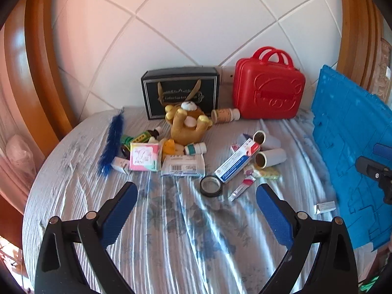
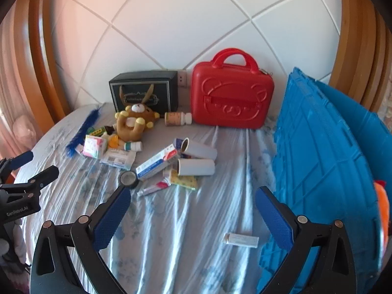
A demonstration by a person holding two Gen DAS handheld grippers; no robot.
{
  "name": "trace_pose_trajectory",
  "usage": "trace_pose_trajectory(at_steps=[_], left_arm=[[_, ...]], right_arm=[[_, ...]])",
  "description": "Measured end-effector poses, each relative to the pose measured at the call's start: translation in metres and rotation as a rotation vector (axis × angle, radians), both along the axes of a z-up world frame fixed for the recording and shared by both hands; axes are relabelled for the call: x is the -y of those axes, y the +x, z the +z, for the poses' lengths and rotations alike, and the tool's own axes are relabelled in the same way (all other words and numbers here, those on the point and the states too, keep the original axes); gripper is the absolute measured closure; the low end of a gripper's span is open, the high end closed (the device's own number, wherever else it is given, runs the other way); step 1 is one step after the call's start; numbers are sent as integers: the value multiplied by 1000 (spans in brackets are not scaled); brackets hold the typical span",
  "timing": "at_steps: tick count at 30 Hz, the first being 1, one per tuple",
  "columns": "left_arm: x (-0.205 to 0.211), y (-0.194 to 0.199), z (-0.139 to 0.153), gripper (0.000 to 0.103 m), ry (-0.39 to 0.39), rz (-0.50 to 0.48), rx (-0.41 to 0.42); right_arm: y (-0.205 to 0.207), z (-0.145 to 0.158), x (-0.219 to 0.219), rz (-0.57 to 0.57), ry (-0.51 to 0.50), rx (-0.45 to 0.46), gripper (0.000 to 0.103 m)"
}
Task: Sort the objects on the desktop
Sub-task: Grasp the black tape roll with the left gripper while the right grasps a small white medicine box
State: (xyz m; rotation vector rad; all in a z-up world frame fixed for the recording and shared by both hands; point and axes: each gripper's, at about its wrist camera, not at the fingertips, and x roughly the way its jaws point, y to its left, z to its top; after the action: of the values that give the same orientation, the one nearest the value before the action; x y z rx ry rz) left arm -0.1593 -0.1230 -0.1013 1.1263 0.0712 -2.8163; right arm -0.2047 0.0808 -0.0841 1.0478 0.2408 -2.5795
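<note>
Left gripper [image 1: 197, 191]: your fingers spread wide, nothing between them
Right gripper [image 2: 192, 199]: likewise spread, empty
Clutter: tape roll [image 1: 211, 186] at 12 o'clock; small box [image 2: 241, 239] near right gripper's 5 o'clock finger

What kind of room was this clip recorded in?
Probably a bedroom: the clutter lies on a wrinkled floral bedsheet, backed by a padded white headboard in a curved wooden frame, with a plush bear among it.
</note>
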Motion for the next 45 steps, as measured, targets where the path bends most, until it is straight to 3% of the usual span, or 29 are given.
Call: trace_pose_trajectory(at_steps=[7, 13, 21, 25, 26, 27, 29, 31, 33, 36, 41, 45], left_arm=[[6, -39, -64, 11, 48, -42, 122], [7, -85, -111, 15, 59, -78, 210], [0, -134, -166, 16, 60, -167, 267], [-10, -152, -191, 17, 20, -215, 299], [-10, -155, -197, 25, 25, -223, 309], [-8, -153, -194, 40, 30, -225, 265], [-4, -153, -188, 47, 36, -241, 258], [2, -150, -184, 47, 49, -248, 247], [9, -144, -182, 47, 46, -235, 239], [26, -135, -175, 48, 77, -186, 229], [58, -123, -169, 48, 53, -89, 238], [75, -118, -168, 48, 80, -70, 240]], right_arm=[[-23, -80, 5, -64, 59, 125, 1], [-45, -140, -7, -183, 86, 232, 15], [-58, -183, -36, -488, 146, 249, 16], [-58, -200, -38, -591, 162, 254, 15], [-58, -205, -41, -630, 157, 263, 15], [-58, -210, -46, -665, 139, 275, 15], [-60, -223, -60, -720, 72, 332, 15], [-60, -226, -73, -744, 0, 328, 23], [-64, -223, -73, -705, 1, 293, 54], [-72, -224, -67, -619, -11, 266, 70], [-74, -224, -52, -449, -75, 252, 75], [-82, -222, -49, -425, -66, 258, 75]])
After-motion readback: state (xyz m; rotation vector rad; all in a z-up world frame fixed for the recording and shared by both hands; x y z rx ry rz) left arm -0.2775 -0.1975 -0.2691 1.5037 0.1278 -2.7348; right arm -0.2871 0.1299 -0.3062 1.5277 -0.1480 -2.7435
